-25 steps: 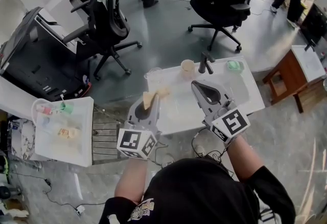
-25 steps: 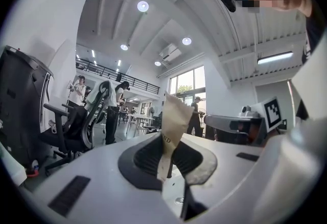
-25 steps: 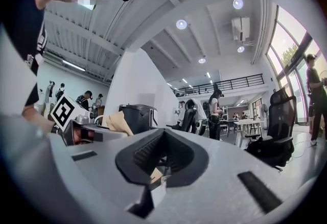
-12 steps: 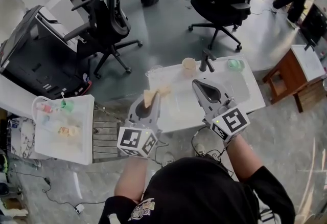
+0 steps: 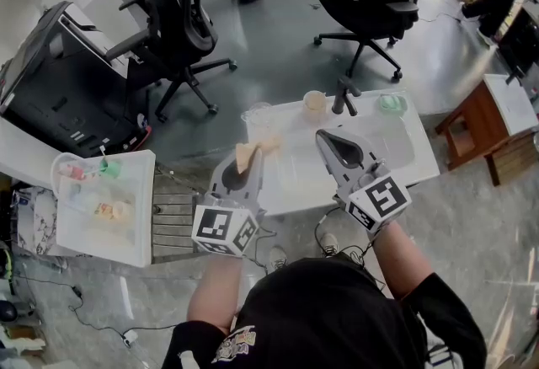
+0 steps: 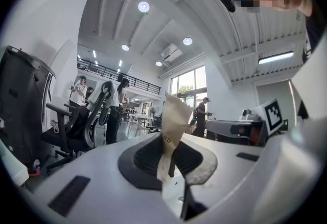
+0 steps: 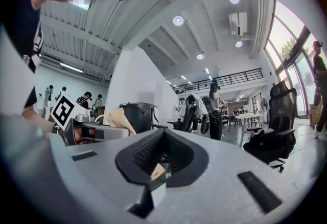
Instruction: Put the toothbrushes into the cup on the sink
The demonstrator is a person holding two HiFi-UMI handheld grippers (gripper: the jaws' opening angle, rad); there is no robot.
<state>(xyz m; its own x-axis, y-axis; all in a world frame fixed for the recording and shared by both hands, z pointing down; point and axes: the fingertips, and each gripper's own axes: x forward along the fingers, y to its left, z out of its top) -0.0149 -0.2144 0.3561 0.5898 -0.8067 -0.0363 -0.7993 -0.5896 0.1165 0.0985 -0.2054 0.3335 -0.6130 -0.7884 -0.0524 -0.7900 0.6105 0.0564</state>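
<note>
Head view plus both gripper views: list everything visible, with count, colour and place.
sink: one, white, centre
cup: one, beige, sink's far edge, left of the tap
tap: one, dark, sink's far edge
green item: one, sink's far right corner
clear cup: one, see-through, sink's far left corner
office chairs: two, black, floor beyond the sink
wooden stool: one, brown, right
tray: one, white, left, holding small items
paper wrapper: one, tan, in the left jaws
tan scrap: one, small, in the right jaws
left gripper: grey, shut on the paper wrapper
right gripper: grey, shut on the tan scrap
</note>
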